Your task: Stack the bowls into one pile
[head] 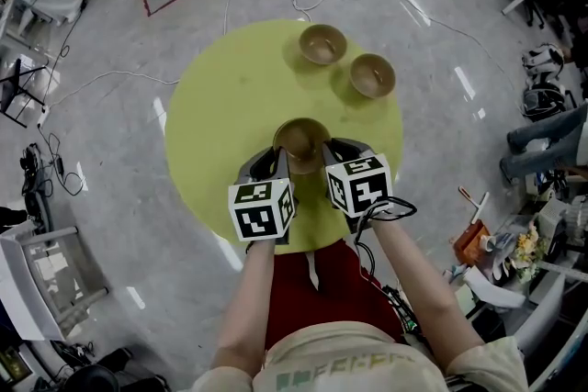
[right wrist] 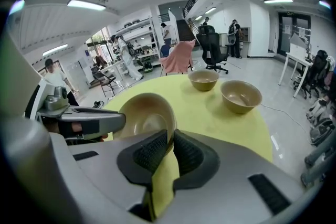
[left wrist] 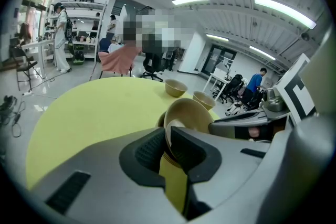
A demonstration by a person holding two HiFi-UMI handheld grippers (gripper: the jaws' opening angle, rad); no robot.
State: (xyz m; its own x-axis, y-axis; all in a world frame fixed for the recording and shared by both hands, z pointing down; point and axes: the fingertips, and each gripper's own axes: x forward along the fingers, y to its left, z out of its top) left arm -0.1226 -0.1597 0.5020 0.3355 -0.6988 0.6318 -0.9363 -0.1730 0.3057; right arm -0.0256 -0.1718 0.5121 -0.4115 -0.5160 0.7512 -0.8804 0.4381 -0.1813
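Head view: left gripper (head: 276,163) and right gripper (head: 333,157) each clamp the tan bowl's (head: 301,136) rim; uneven lifting could tip it.

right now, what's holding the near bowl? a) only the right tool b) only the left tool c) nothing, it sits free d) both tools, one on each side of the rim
d: the left tool is shut on one side of the near bowl's rim, and the right tool is shut on the opposite side.
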